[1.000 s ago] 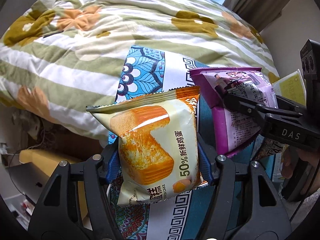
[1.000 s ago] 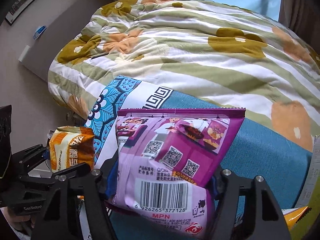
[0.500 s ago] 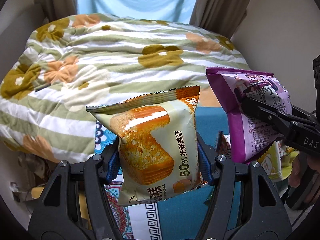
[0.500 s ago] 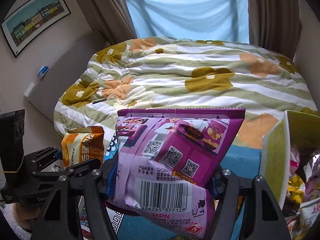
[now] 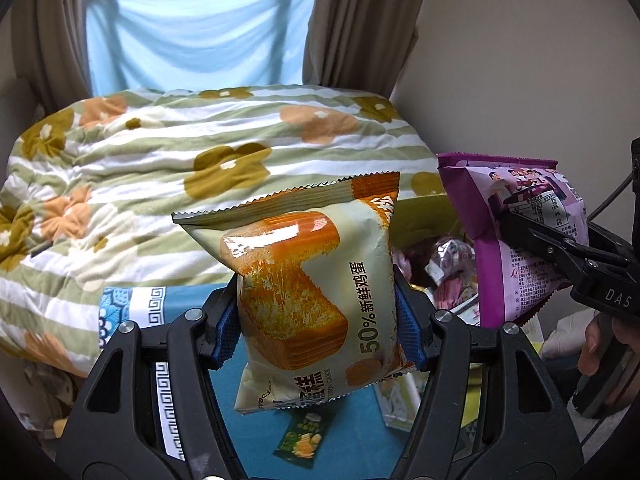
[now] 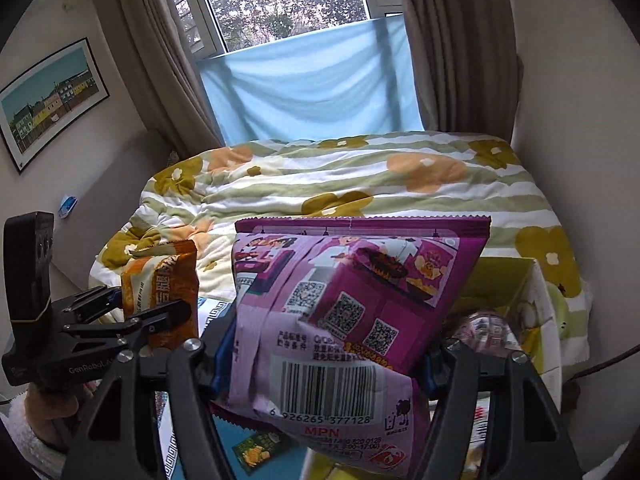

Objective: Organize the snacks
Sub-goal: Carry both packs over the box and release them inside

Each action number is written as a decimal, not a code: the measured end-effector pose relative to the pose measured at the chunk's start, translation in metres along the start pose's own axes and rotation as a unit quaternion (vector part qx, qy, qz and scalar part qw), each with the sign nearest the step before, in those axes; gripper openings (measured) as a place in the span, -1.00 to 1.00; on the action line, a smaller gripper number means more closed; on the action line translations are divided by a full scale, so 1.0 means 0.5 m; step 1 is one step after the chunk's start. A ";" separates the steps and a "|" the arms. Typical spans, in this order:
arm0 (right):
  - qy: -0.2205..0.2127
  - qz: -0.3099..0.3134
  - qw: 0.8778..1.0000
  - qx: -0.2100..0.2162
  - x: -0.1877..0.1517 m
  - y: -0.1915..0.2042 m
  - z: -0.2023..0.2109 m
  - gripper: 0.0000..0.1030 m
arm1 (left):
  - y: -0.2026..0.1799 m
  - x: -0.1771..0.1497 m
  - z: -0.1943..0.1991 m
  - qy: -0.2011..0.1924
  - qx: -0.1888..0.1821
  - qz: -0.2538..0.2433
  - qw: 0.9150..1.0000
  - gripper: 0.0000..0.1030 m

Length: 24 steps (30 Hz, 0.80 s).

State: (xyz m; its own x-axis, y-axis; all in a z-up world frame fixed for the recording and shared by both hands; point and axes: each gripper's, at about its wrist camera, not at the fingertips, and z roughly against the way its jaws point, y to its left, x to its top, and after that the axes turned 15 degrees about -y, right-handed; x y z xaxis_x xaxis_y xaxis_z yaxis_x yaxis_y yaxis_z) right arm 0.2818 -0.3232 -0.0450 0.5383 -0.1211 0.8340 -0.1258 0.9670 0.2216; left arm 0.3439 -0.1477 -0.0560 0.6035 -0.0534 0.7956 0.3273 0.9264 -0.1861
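Observation:
My left gripper [image 5: 316, 328] is shut on an orange and cream cake packet [image 5: 304, 288] and holds it upright in the air. It also shows at the left of the right wrist view [image 6: 160, 296]. My right gripper [image 6: 320, 356] is shut on a purple snack bag [image 6: 352, 312], which also shows at the right of the left wrist view [image 5: 516, 232]. Behind both packets stands a yellow-green box [image 6: 516, 280] with several wrapped snacks [image 5: 444, 264] inside. A small green packet [image 5: 304, 440] lies on the blue cloth [image 5: 352, 432] below.
A bed with a green striped, flowered quilt [image 5: 160, 168] fills the space behind. Curtains [image 6: 168, 60] and a window [image 6: 280, 0] with a light blue sheet [image 6: 316, 84] are at the back. A wall [image 5: 520, 60] stands close on the right.
Both grippers have risen and tilted up with their packets. The views went from the patterned cloth and quilt to the window, and the yellow-green snack box came into view.

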 end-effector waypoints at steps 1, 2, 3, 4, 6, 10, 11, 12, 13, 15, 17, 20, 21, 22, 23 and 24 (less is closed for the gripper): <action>-0.004 0.007 1.000 -0.010 0.006 -0.021 0.011 0.25 | -0.027 0.003 -0.018 0.004 -0.005 -0.001 1.000 0.18; -0.006 0.011 1.000 -0.014 0.011 -0.043 0.019 0.25 | -0.052 0.005 -0.038 0.009 -0.010 0.000 1.000 0.19; -0.008 0.010 1.000 -0.015 0.015 -0.065 0.025 0.25 | -0.077 0.003 -0.059 0.014 -0.012 0.002 1.000 0.19; -0.010 0.008 1.000 -0.014 0.018 -0.087 0.031 0.25 | -0.100 0.001 -0.081 0.020 -0.015 0.004 1.000 0.19; -0.009 0.005 1.000 -0.015 0.021 -0.129 0.037 0.25 | -0.142 -0.004 -0.125 0.033 -0.017 0.006 0.999 0.19; -0.003 -0.007 1.000 -0.016 0.018 -0.209 0.039 0.25 | -0.210 -0.020 -0.208 0.058 -0.022 0.016 0.998 0.19; 0.000 -0.009 1.000 -0.016 0.016 -0.227 0.041 0.25 | -0.224 -0.022 -0.226 0.063 -0.021 0.018 0.998 0.20; 0.003 -0.011 1.000 -0.016 0.015 -0.243 0.040 0.25 | -0.237 -0.027 -0.242 0.069 -0.021 0.019 0.997 0.22; 0.007 -0.012 1.000 -0.016 0.013 -0.258 0.038 0.25 | -0.249 -0.031 -0.256 0.076 -0.021 0.018 0.997 0.29; 0.014 -0.014 1.000 -0.014 0.010 -0.284 0.035 0.25 | -0.268 -0.038 -0.272 0.078 0.000 0.007 0.997 0.63; 0.019 -0.017 1.000 -0.013 0.007 -0.305 0.032 0.25 | -0.271 -0.041 -0.267 0.068 0.010 0.002 0.998 0.95; 0.024 -0.025 0.999 -0.008 0.000 -0.330 0.026 0.25 | -0.260 -0.046 -0.240 0.054 0.022 0.005 0.998 0.98; 0.026 -0.029 0.999 -0.006 -0.003 -0.338 0.025 0.25 | -0.256 -0.048 -0.231 0.052 0.030 0.005 0.998 0.98; 0.027 -0.033 0.999 -0.004 -0.006 -0.343 0.022 0.25 | -0.248 -0.050 -0.221 0.049 0.039 0.004 0.998 0.98; 0.026 -0.037 0.999 -0.002 -0.009 -0.344 0.020 0.25 | -0.243 -0.052 -0.211 0.046 0.045 0.005 0.998 0.98; 0.027 -0.039 0.999 0.001 -0.012 -0.342 0.019 0.25 | -0.238 -0.055 -0.200 0.041 0.048 0.007 0.998 0.98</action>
State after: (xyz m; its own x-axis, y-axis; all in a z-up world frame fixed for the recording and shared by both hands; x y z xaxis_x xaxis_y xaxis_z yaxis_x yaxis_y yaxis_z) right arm 0.2921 -0.4899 -0.0830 0.5899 -0.1841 0.7862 -0.0830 0.9547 0.2858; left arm 0.3611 -0.2935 -0.1132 0.6666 -0.0671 0.7424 0.2502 0.9583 -0.1380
